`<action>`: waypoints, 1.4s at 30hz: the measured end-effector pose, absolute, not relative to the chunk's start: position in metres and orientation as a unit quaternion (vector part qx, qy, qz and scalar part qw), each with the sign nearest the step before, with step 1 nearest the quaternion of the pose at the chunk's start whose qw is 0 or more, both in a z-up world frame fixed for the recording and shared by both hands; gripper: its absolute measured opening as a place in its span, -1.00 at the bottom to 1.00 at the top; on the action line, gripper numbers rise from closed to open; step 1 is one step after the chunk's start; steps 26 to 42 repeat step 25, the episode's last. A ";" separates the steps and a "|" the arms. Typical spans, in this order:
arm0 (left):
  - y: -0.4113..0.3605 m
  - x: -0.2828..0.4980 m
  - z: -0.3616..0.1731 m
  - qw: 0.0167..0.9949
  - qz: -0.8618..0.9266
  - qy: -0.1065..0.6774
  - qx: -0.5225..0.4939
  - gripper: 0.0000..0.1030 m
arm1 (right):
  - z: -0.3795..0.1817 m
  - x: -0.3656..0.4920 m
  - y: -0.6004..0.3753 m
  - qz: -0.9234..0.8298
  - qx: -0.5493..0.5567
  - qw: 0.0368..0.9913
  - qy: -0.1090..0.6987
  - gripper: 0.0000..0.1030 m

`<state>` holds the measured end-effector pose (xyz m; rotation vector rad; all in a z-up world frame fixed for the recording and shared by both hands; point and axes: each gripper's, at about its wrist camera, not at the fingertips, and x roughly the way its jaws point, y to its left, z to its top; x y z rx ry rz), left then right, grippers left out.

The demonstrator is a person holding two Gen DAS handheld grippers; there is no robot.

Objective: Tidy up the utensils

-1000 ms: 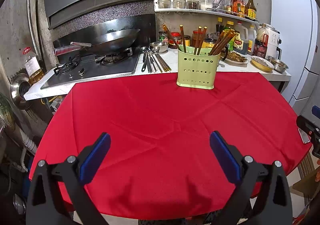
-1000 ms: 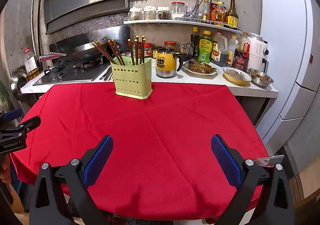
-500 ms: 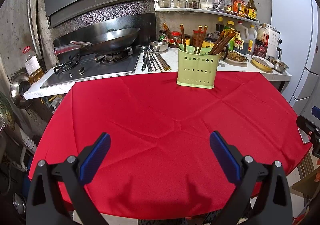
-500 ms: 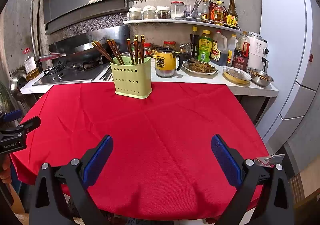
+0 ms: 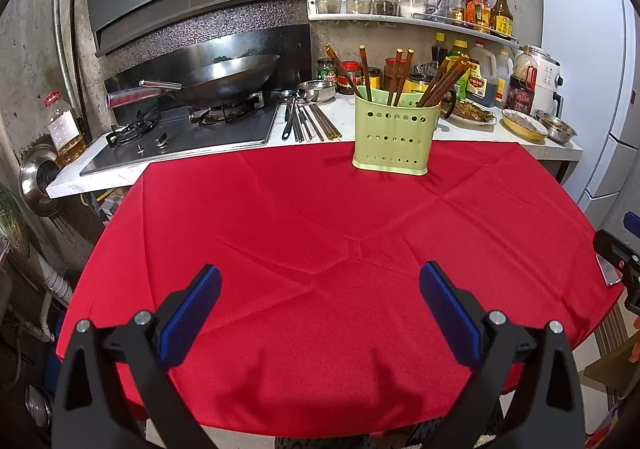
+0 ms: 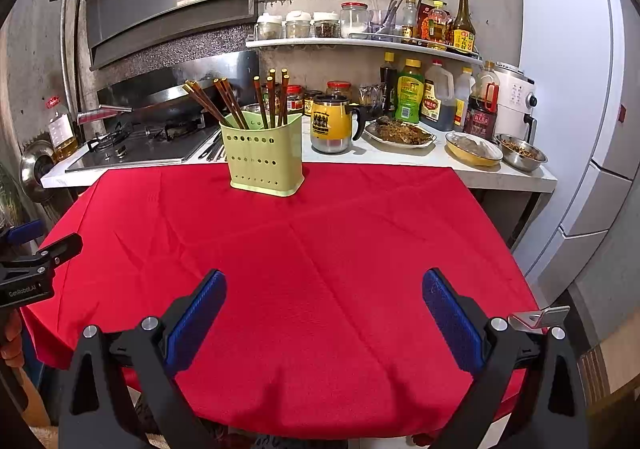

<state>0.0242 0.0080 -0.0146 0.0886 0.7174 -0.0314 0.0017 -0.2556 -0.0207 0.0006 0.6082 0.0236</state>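
Observation:
A light green perforated utensil holder stands at the far side of the red-clothed table, with several brown chopsticks upright in it. Loose metal utensils and chopsticks lie on the white counter just left of the holder, beside the stove. My left gripper hovers open over the table's near edge, nothing between its blue pads. My right gripper is likewise open and empty near the front edge, far from the holder.
A gas stove with a large wok sits back left. A yellow mug, a plate of food, bowls, sauce bottles and a white appliance crowd the counter. A white fridge stands right.

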 end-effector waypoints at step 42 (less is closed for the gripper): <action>0.016 0.049 -0.040 0.924 -0.017 0.382 0.035 0.88 | -0.046 0.035 -0.274 -0.002 0.009 0.949 0.315 0.89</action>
